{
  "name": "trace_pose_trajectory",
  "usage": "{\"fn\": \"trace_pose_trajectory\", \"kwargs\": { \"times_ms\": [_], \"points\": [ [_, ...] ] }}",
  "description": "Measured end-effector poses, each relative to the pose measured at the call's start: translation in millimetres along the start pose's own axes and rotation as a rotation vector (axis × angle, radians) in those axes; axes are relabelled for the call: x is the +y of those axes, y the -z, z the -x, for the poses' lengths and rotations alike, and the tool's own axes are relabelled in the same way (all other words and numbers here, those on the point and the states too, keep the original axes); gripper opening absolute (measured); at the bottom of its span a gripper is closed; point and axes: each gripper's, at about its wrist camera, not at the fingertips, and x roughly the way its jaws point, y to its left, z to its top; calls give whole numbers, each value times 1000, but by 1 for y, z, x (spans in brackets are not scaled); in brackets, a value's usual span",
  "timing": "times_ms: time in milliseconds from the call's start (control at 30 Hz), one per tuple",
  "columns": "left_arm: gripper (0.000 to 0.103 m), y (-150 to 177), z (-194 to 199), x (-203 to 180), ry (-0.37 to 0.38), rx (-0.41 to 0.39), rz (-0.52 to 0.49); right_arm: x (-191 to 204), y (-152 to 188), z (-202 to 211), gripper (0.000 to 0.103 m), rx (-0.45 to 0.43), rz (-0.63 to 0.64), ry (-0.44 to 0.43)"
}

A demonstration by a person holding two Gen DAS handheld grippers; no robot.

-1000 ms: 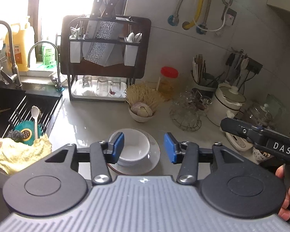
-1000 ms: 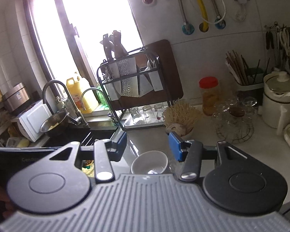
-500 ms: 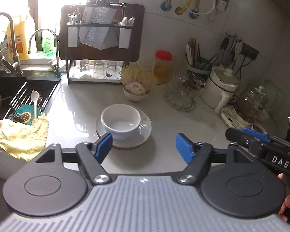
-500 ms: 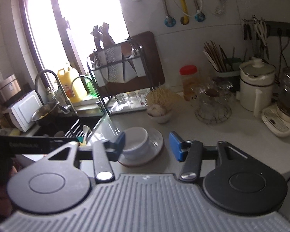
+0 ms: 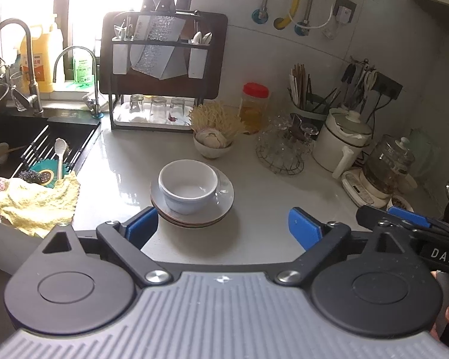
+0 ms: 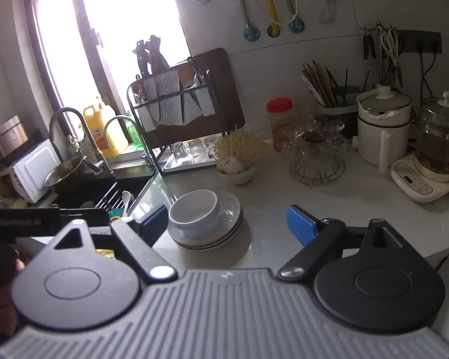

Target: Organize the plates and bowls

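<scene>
There, on the pale counter (image 5: 284,185), a white bowl (image 5: 188,185) sat upright on a short stack of plates (image 5: 194,209), not far from the counter's front edge and nearer the sink (image 5: 30,137) side than the kettle (image 5: 341,140) corner. My left gripper (image 5: 223,227) hung just short of the stack, its jaws opening — blue pads wide apart, nothing between them, touching neither bowl nor plates. My right gripper (image 6: 229,221) stood the same way, jaws opening and empty, the stack just beyond its left pad (whether that pad brushed the plate rim I could not tell). Behind the bowl, toward the counter's back edge, stood a small bowl of garlic (image 5: 213,143) and a knife rack (image 5: 161,68) — both well apart from the stack.
</scene>
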Motion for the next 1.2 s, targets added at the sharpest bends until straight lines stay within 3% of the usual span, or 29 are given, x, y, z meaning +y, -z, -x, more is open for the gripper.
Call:
{"fn": "trace_pose_trajectory", "kwargs": {
  "times_ms": [200, 233, 267, 300, 567, 1200],
  "points": [
    [99, 2, 2, 1, -23, 2, -19, 9, 1, 4, 88, -24, 41, 1],
    [99, 2, 2, 2, -26, 3, -18, 10, 1, 5, 89, -24, 44, 3],
    [99, 4, 3, 3, -31, 3, -12, 11, 2, 6, 100, -24, 39, 5],
    [99, 6, 4, 4, -38, 2, -4, 10, 3, 7, 103, -25, 33, 2],
    [99, 18, 9, 9, -54, 13, 28, 10, 13, 16, 103, -15, 4, 17],
    [99, 35, 14, -8, -79, 14, -17, 7, 29, 18, 103, 10, -5, 21]
  ]
}}
